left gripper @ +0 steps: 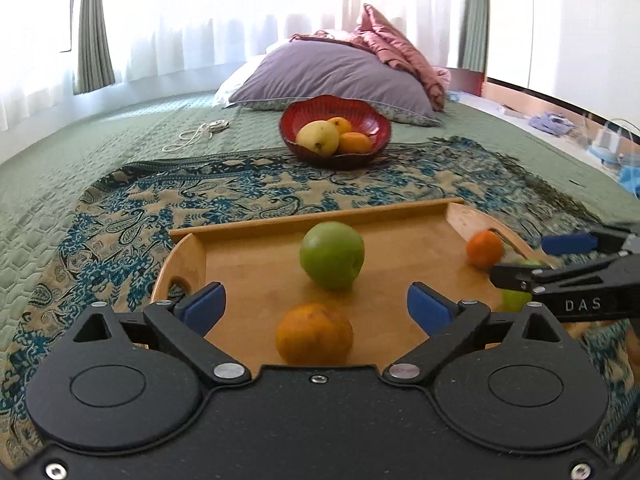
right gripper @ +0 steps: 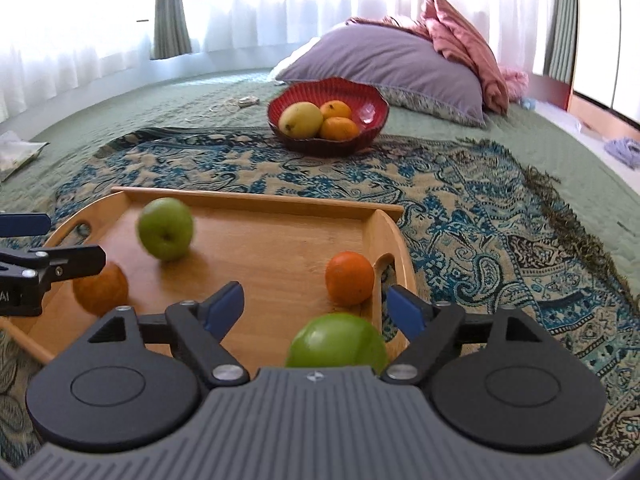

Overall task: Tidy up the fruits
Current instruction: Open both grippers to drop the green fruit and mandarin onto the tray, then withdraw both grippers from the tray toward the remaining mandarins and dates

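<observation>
Both grippers have their jaws wide apart and hold nothing. An orange point(left gripper: 314, 333) lies on the tray point(left gripper: 280, 220) right before the left gripper point(left gripper: 316, 308). An apple point(right gripper: 338, 346) lies before the right gripper point(right gripper: 316, 308).

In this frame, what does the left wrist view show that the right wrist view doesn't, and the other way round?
Only the left wrist view: blue and white items at the bed's right edge. Only the right wrist view: a packet at the bed's left edge. Both share the wooden tray with two green apples and two oranges, the red bowl of fruit, the purple pillow, and both tongs standing open, left, right.
</observation>
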